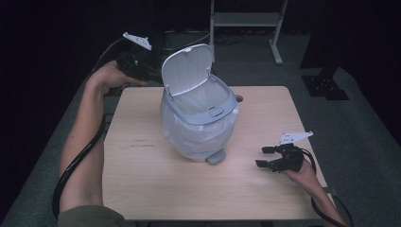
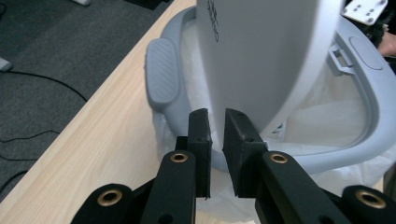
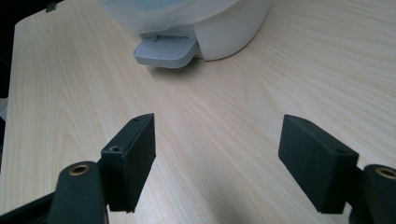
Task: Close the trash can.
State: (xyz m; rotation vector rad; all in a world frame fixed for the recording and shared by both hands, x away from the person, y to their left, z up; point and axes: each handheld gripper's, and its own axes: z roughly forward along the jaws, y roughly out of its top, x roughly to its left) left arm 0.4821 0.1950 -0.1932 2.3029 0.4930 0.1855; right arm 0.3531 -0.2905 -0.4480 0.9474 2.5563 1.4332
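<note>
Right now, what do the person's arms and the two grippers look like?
Both grippers are black with two flat rectangular jaws. The left gripper and the right gripper each carry a pale grey three-cornered plate on top. Brass-coloured rings sit in the linkage arms behind the pads. A thick black cable trails along the left forearm, a thinner one from the right. The forearms are bare; an olive sleeve shows at the left upper arm.

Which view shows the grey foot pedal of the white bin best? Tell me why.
The right gripper view: the grey ribbed foot pedal lies near and unobstructed at the base of the bin. The high view shows the pedal small at the bin's base. The left gripper view looks at the bin's rim and lid.
</note>
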